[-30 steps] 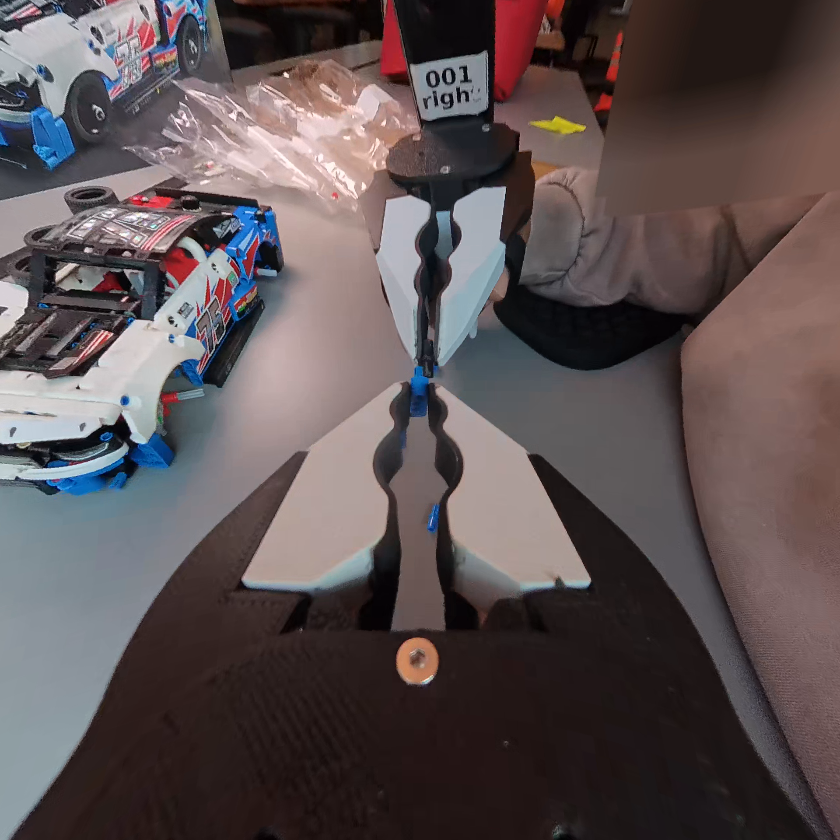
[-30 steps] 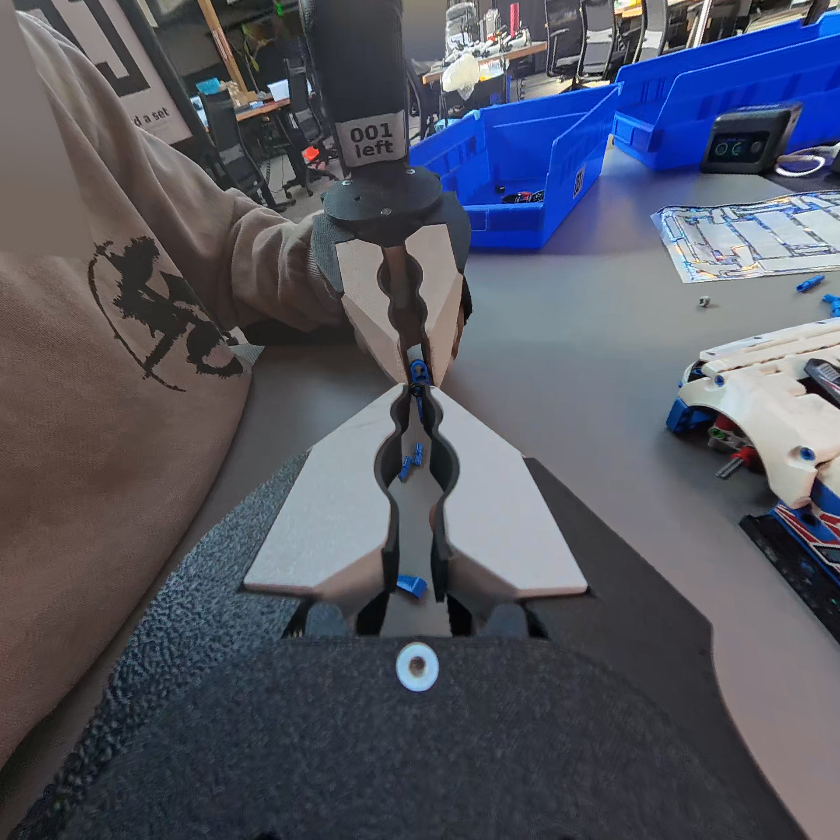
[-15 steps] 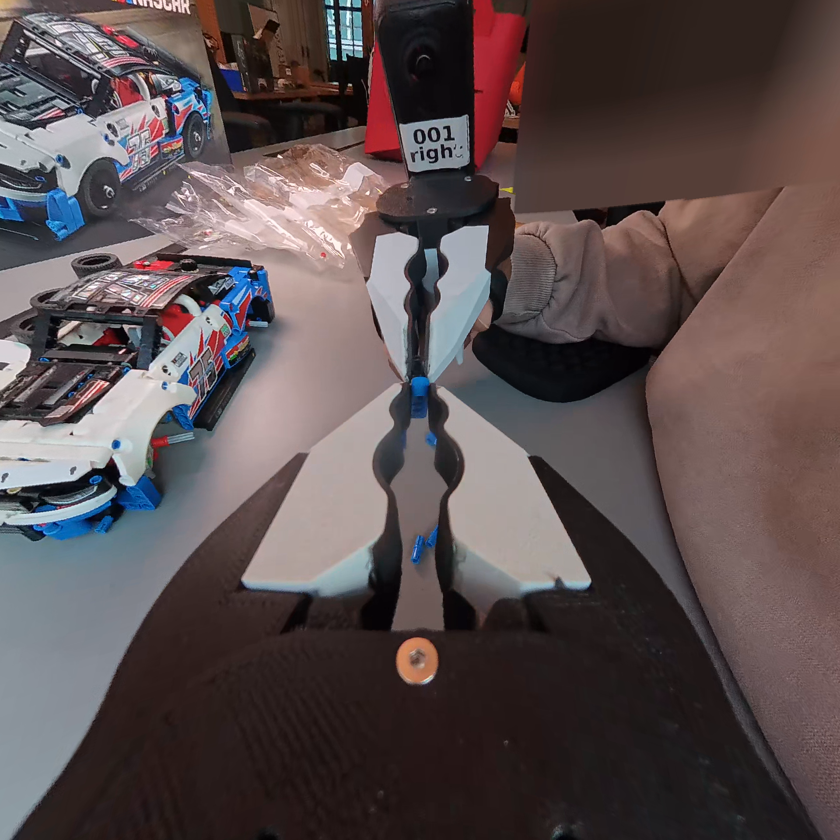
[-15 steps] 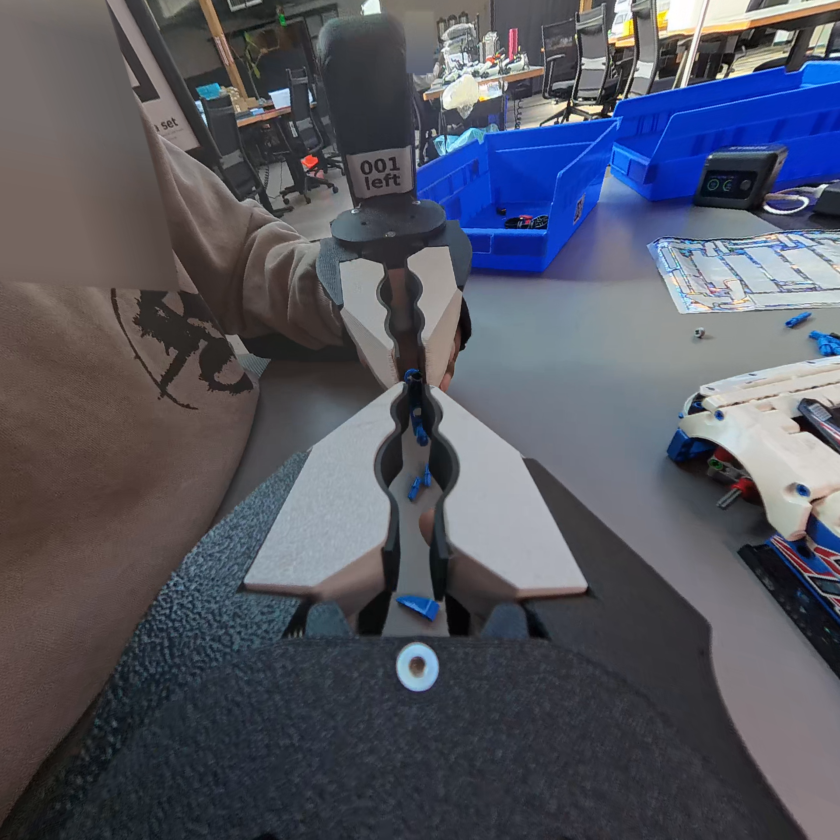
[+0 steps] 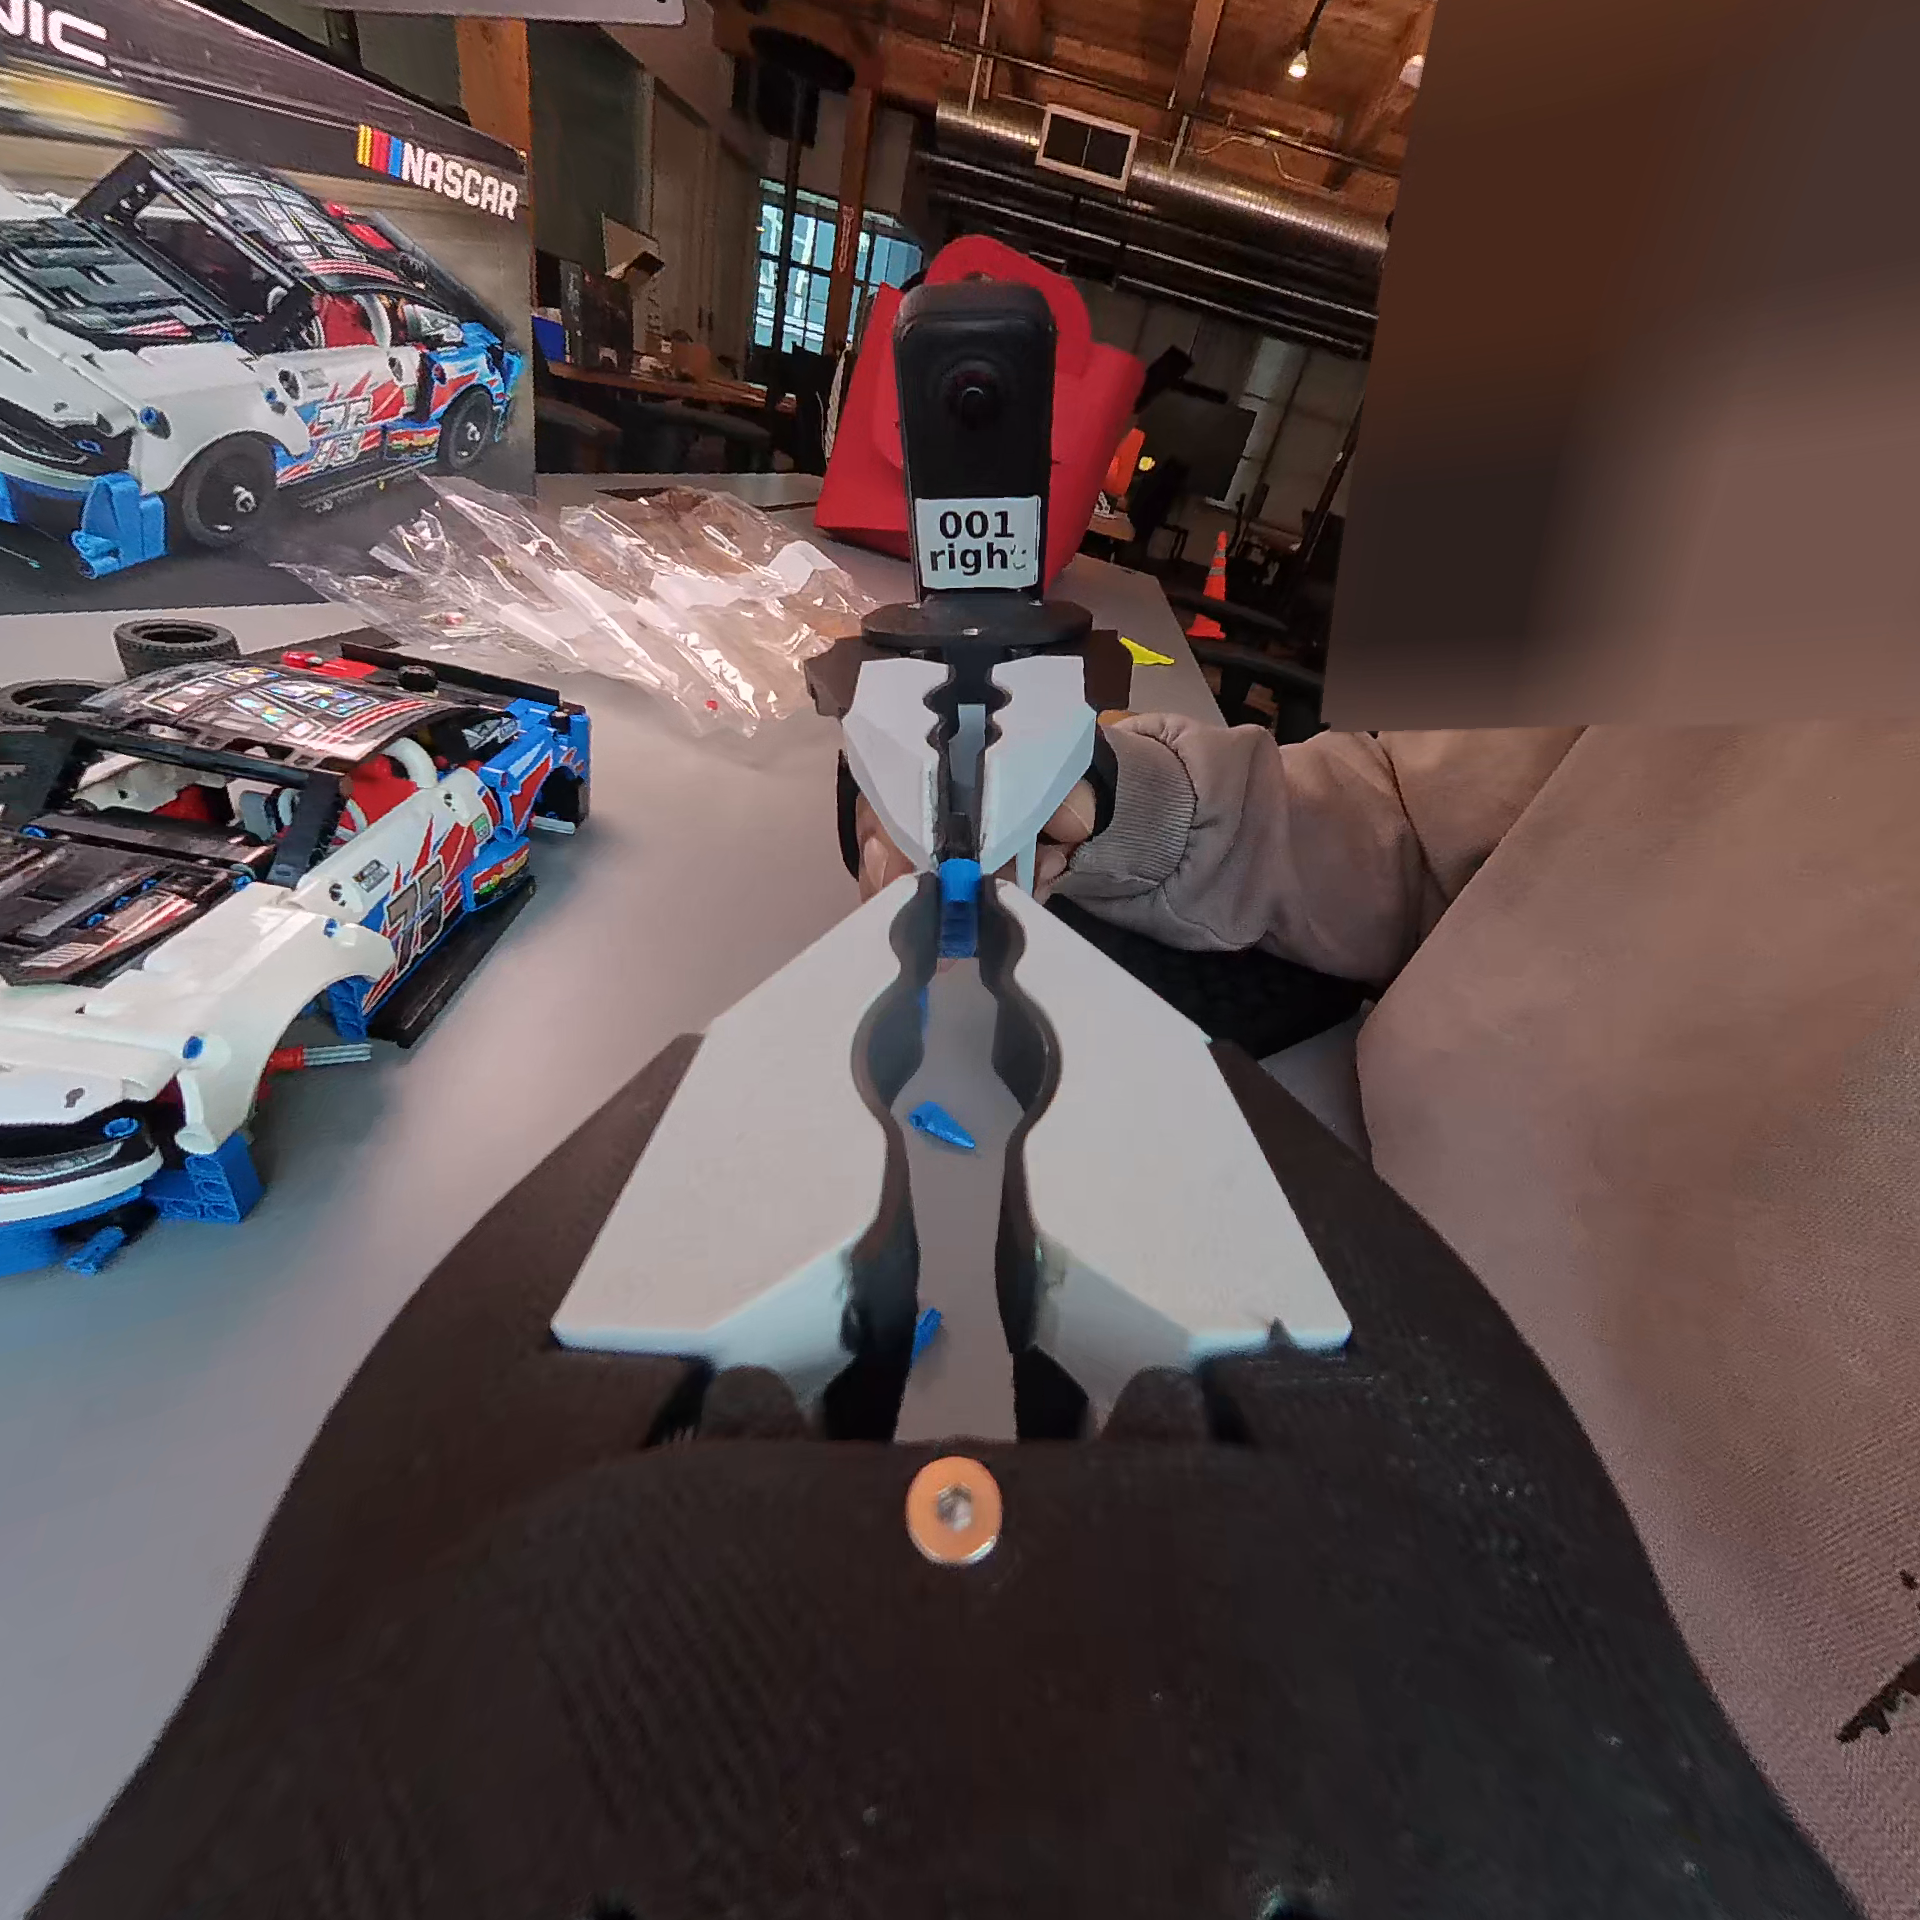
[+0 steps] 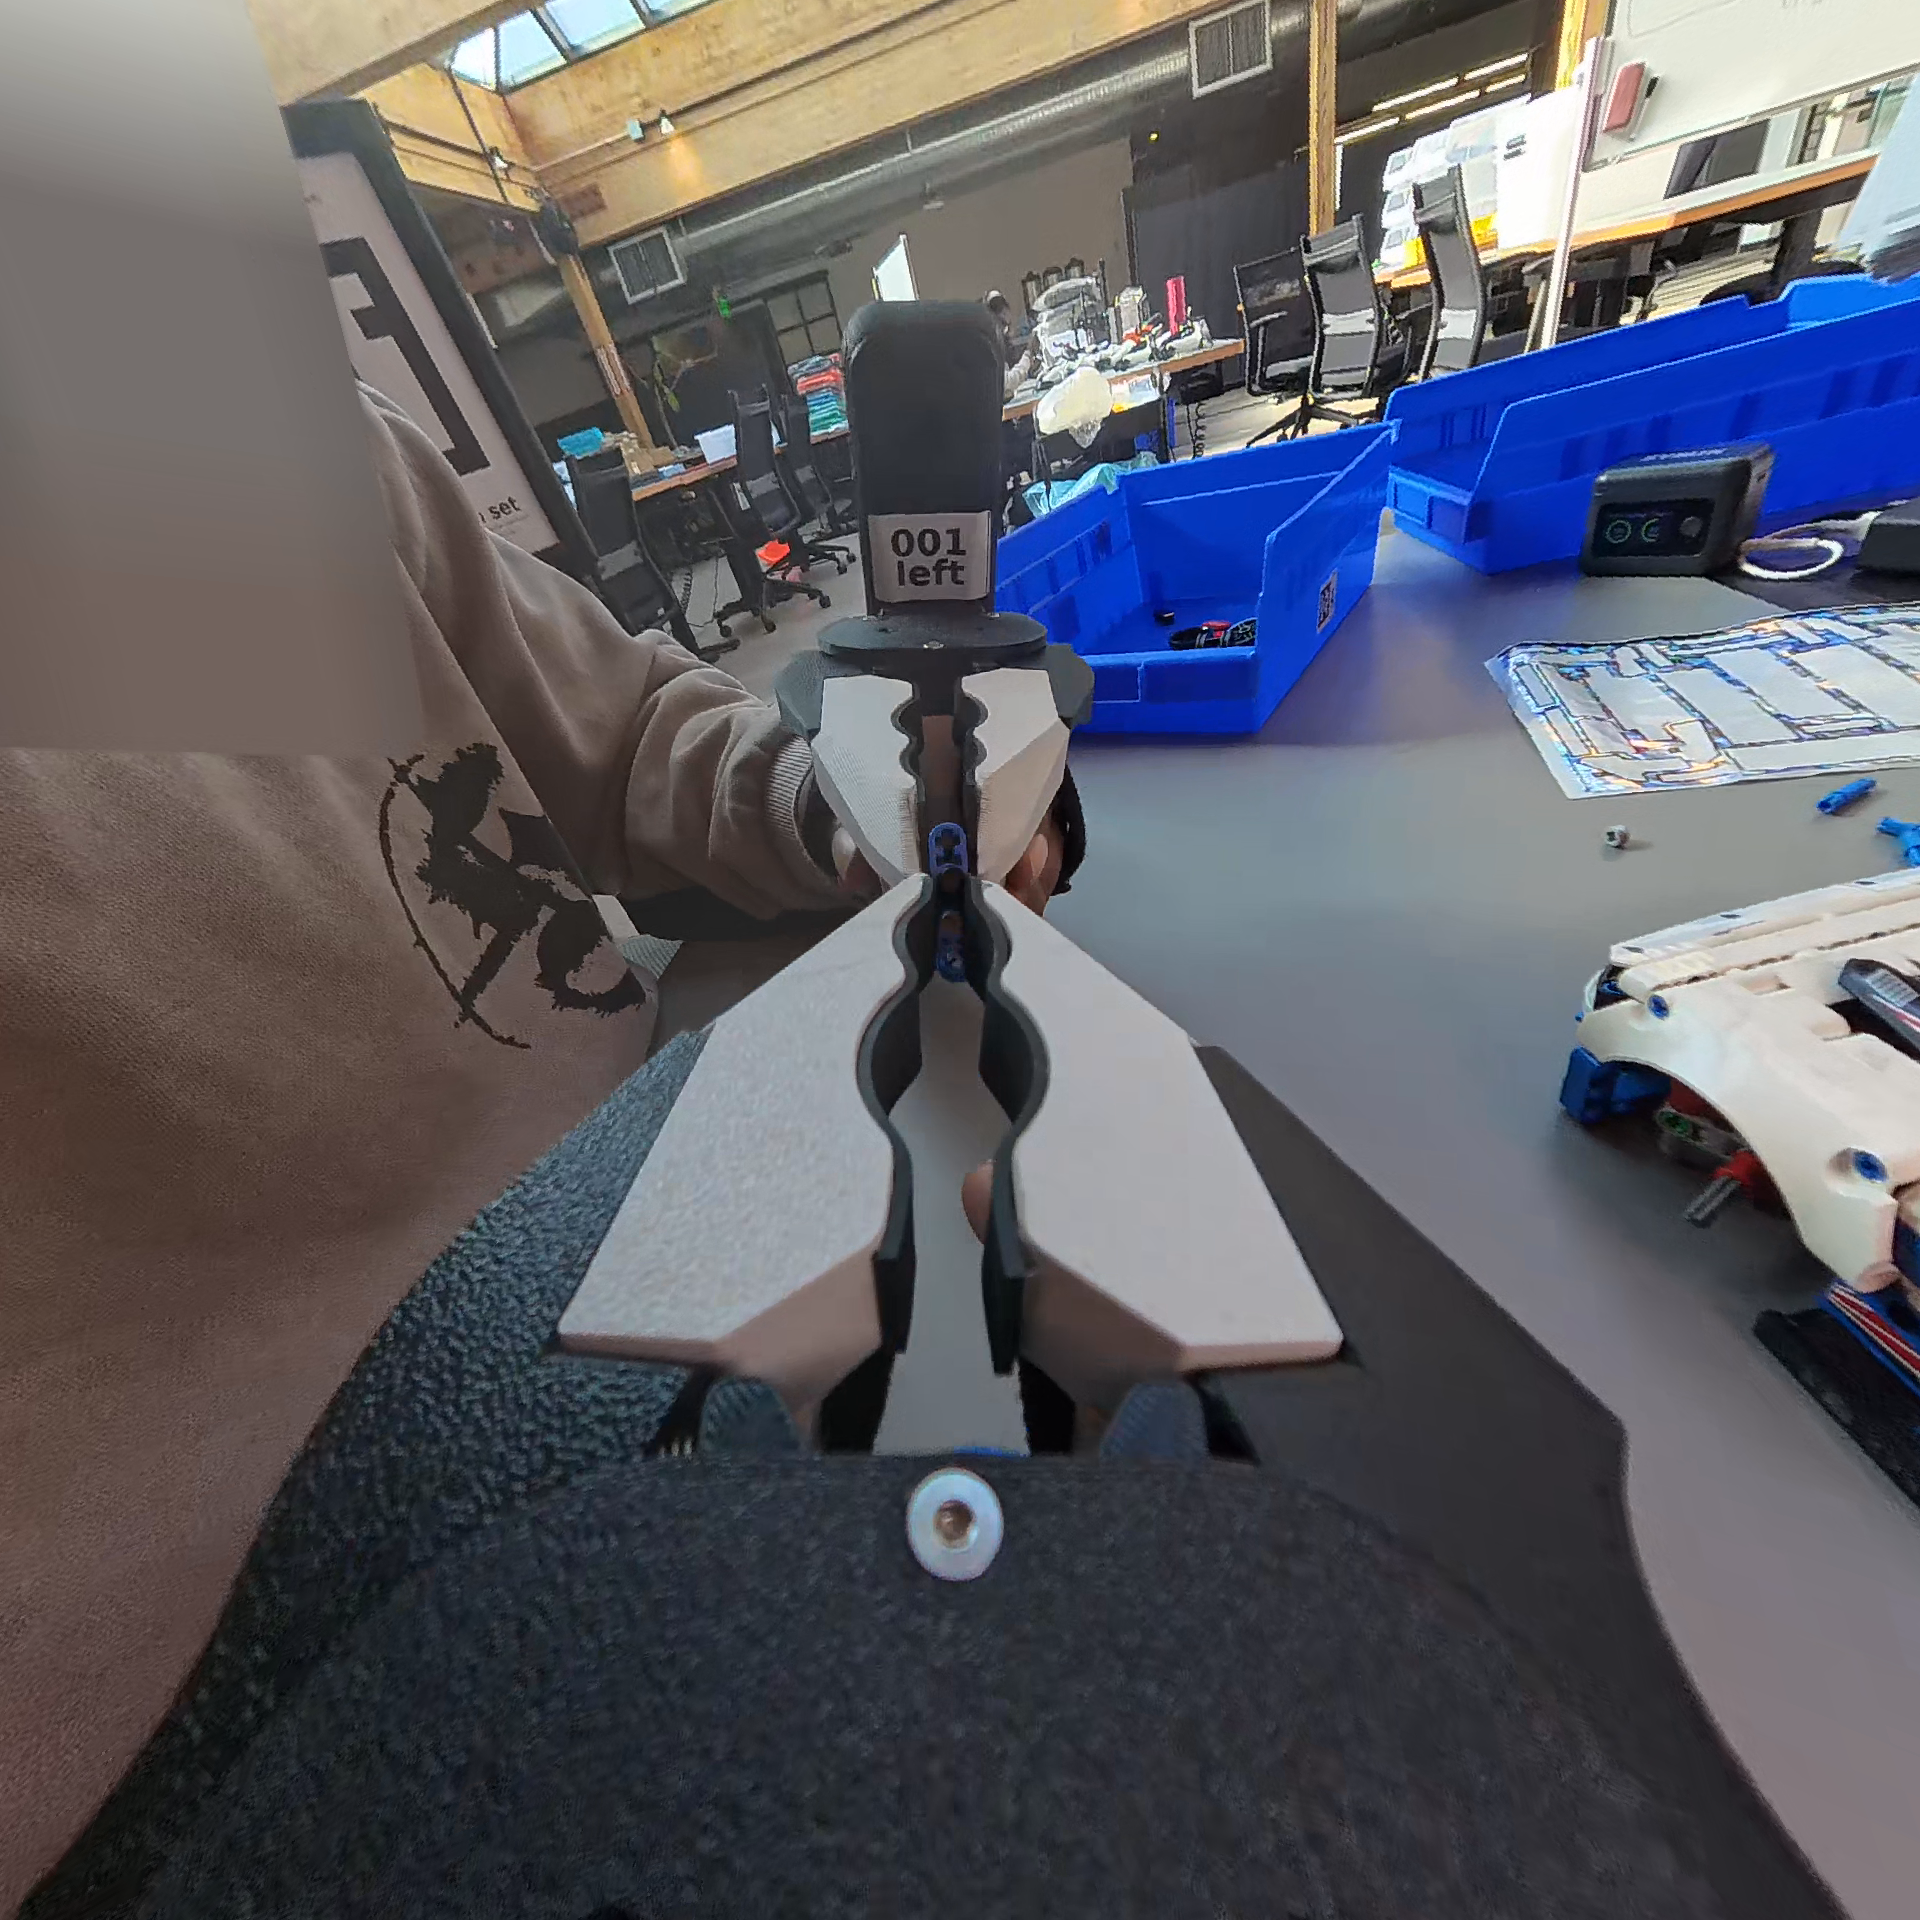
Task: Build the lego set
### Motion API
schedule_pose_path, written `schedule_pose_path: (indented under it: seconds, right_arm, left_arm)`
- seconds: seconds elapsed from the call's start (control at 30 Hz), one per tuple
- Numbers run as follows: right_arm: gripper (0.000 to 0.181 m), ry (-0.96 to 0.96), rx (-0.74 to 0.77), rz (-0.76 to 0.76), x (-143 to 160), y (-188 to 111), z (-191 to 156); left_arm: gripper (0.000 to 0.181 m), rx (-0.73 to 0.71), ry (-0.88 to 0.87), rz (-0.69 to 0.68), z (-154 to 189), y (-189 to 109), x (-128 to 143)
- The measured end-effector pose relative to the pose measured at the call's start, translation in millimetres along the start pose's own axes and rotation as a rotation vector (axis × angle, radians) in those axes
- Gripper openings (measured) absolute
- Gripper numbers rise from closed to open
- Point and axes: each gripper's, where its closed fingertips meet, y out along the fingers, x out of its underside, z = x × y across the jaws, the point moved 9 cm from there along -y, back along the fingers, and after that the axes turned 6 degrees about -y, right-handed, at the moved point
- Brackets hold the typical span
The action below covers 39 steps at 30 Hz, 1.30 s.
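Note:
A small blue Lego piece (image 5: 957, 906) is held in the air between my two grippers, which meet tip to tip. My left gripper (image 5: 956, 885) is shut on its near end in the left wrist view. My right gripper (image 5: 962, 844) faces it and is closed at the piece's far end. In the right wrist view the blue piece (image 6: 948, 847) shows holes and runs from my right gripper (image 6: 948, 896) into my left gripper (image 6: 941, 829). The part-built white, blue and red Lego car (image 5: 270, 883) stands on the grey table at the left, and its front (image 6: 1766, 1060) shows at the right.
Loose blue bits (image 5: 940, 1127) lie on the table under my left gripper. Clear plastic bags (image 5: 623, 603), the set's box (image 5: 260, 312), a loose tyre (image 5: 171, 644) and a red bag (image 5: 862, 457) stand behind. Blue bins (image 6: 1195, 603), a printed sheet (image 6: 1714, 707) and a person's sleeve (image 6: 623, 727) are nearby. My left and right fingertips are right by each other.
Both grippers have risen together and tilted up, still tip to tip on the blue piece. More of the room shows behind; the table bits seen between the fingers have shifted.

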Motion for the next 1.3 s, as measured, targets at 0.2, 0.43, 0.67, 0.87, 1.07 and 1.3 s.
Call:
schedule_pose_path:
  seconds: [0.2,0.43,0.67,0.87,1.07,1.3]
  right_arm:
    - [0.001,-0.031,0.023,-0.014,-3,0,-3]
    - [0.001,0.021,0.015,-0.006,-1,1,0]
    - [0.0,-0.077,0.028,-0.17,2,1,-4]
    - [0.0,-0.117,-0.013,-0.294,13,2,-8]
    - [0.001,-0.125,0.002,-0.33,20,4,-6]
    - [0.002,-0.114,0.015,-0.318,24,4,-2]
  left_arm:
    - [0.005,-0.005,0.026,-0.01,2,0,-1]
    - [0.005,-0.049,0.09,-0.023,3,0,-1]
    - [0.005,-0.046,0.118,-0.084,2,1,3]
    - [0.005,-0.036,0.268,-0.235,8,5,11]
    - [0.005,-0.066,0.303,-0.305,5,5,14]
    - [0.005,-0.069,0.23,-0.329,-1,7,20]
